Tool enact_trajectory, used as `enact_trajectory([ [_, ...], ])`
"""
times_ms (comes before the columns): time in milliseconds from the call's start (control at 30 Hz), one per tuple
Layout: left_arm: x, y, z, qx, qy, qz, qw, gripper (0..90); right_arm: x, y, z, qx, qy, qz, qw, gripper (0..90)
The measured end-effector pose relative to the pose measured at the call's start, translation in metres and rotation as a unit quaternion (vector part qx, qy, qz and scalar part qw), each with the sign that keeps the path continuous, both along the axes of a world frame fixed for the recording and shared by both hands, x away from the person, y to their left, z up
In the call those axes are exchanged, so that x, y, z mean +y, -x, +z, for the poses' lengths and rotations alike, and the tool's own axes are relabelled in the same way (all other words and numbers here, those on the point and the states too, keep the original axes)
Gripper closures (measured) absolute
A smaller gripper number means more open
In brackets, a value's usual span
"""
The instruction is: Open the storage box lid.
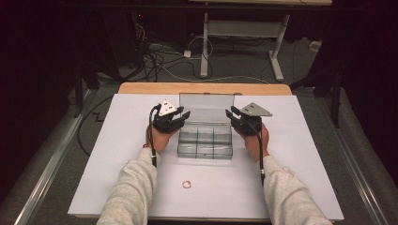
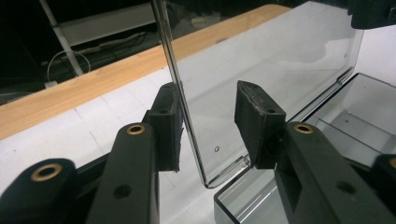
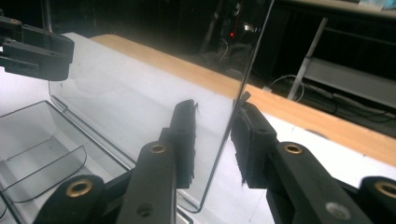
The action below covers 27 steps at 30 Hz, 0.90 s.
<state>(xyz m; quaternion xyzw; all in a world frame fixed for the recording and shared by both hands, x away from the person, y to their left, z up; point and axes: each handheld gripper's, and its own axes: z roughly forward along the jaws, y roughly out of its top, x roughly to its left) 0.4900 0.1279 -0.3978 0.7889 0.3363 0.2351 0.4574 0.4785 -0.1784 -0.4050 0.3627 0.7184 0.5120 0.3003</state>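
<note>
Both grippers (image 1: 184, 116) (image 1: 228, 114) flank the clear box's (image 1: 205, 143) lid (image 1: 206, 108) (upright).

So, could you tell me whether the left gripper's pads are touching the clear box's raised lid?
Partly touching. In the left gripper view, the lid edge lies against one pad, while a plain gap separates it from the other pad of the left gripper.

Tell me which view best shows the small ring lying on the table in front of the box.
The high view: the ring lies in full sight on the white table, near the front edge, between the forearms and apart from the clear box. The two gripper views look along their jaws at the box's raised lid instead.
</note>
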Motion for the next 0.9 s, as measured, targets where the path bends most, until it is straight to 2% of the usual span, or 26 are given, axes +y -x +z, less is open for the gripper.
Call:
enact_trajectory([
  [400,0.0,0.0,-0.01,0.026,-0.007,0.003,0.9996,60.1,0.0,-0.003,-0.009,0.027,-0.003,0.005,0.9996,70.0],
  [533,0.001,-0.001,-0.013,0.032,-0.005,0.007,0.9995,60.0,-0.001,-0.005,-0.015,0.04,-0.007,0.005,0.9991,69.9],
  [900,0.004,0.0,-0.016,0.041,0.006,0.012,0.9991,61.1,-0.003,-0.006,-0.022,0.057,-0.011,0.007,0.9983,69.5],
])
